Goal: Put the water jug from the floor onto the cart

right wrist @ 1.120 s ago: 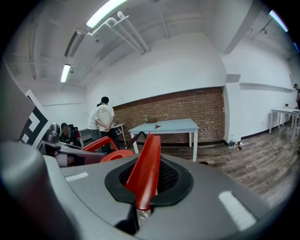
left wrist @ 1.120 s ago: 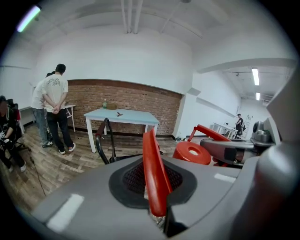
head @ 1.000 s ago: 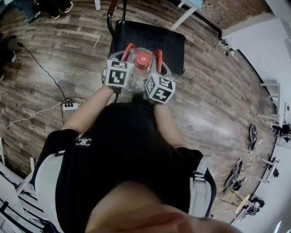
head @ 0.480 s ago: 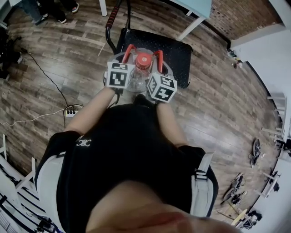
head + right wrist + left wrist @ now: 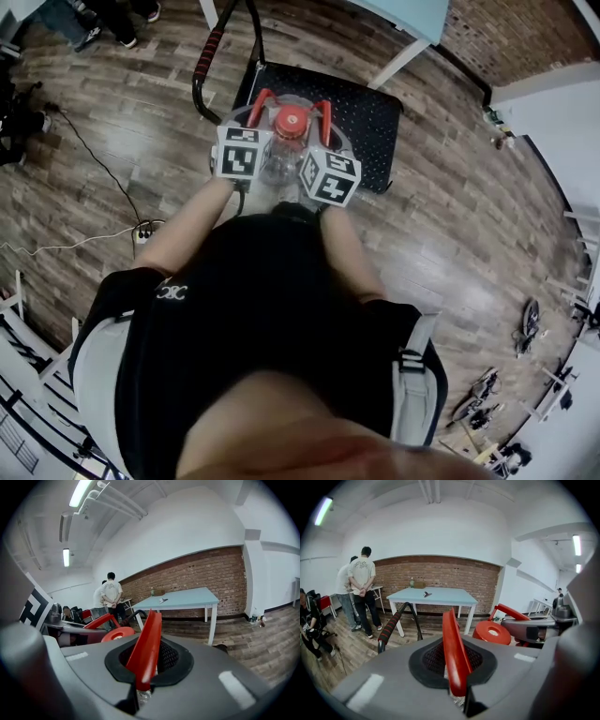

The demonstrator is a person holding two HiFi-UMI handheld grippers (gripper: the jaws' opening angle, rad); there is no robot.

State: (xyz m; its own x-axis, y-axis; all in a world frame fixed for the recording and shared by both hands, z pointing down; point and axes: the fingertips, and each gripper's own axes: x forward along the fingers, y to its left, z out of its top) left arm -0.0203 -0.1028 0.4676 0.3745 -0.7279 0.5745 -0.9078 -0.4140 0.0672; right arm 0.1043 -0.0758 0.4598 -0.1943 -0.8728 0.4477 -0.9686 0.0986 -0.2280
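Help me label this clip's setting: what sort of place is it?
Likely a lab or workshop room rather than a home: a platform cart stands on the plank floor, a bare brick wall runs behind a plain work table, and a power strip lies out.

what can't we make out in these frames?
- Head view: whether the water jug base touches the cart deck; the jug's body, left gripper and right gripper cover it.
- Gripper views: the jug's body; grey fingers block all but its red handles and cap.
- Left gripper view: items on the blue table; too small.
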